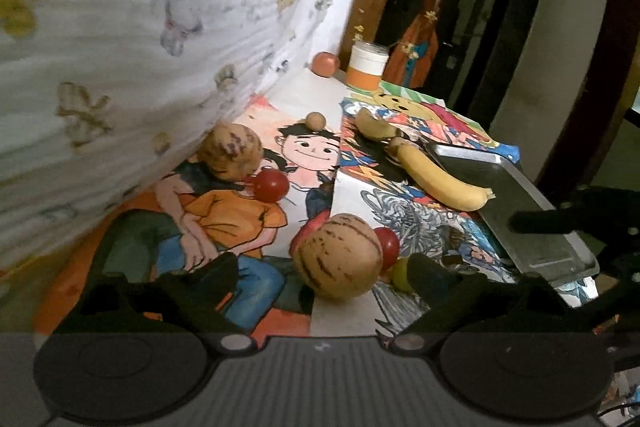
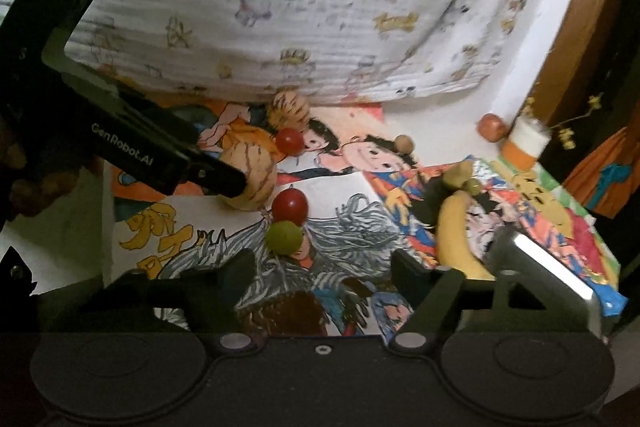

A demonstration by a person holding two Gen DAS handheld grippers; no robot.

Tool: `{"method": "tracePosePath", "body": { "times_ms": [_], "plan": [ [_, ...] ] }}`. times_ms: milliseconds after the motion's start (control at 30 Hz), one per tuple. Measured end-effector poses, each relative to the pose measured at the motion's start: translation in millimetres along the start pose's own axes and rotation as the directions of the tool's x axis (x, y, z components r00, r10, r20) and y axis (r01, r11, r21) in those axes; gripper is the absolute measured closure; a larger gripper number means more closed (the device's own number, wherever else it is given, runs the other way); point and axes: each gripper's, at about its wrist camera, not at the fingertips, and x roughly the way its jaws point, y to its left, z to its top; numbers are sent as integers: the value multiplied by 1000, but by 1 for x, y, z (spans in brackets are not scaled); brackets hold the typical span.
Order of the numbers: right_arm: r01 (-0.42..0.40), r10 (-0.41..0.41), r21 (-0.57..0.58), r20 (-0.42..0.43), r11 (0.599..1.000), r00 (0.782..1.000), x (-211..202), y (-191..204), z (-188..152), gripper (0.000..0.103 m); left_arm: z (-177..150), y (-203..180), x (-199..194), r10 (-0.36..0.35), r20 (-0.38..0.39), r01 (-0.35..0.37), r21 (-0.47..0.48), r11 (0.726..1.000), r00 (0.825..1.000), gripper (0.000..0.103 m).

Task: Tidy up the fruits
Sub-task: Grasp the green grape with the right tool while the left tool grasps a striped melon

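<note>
— What do we see on the tabletop?

— Fruit scattered over cartoon drawings: a striped melon lies between our left gripper fingers, which stand open and clear of it, a red tomato touching its far side.

— And our right gripper?

— Open and empty, near a green fruit. A banana lies beside the metal tray.

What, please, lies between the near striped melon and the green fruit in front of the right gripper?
A red tomato lies between the near striped melon and the green fruit, touching the green fruit; the right wrist view shows it.
</note>
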Motion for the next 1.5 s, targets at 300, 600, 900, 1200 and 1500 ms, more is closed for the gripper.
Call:
{"method": "tracePosePath", "body": {
  "times_ms": [300,600,900,1200,1500],
  "plan": [
    [-101,100,-20,-33,995,994,36,-1,-1,53,3,7,19,-81,-30,81,-9,997,996,29],
    [-131,131,-9,-31,991,991,46,2,2,59,3,7,29,-100,-49,99,-36,994,994,42],
    [-179,181,79,-15,981,983,56,-7,2,64,3,8,30,-101,-44,98,-66,993,994,43],
    [-227,227,130,20,965,974,58,-12,-4,75,2,9,30,-100,-31,97,-80,992,995,44],
    [-212,207,171,47,962,977,51,-16,-12,76,-1,10,27,-99,-22,96,-104,990,995,44]
  ]
}}
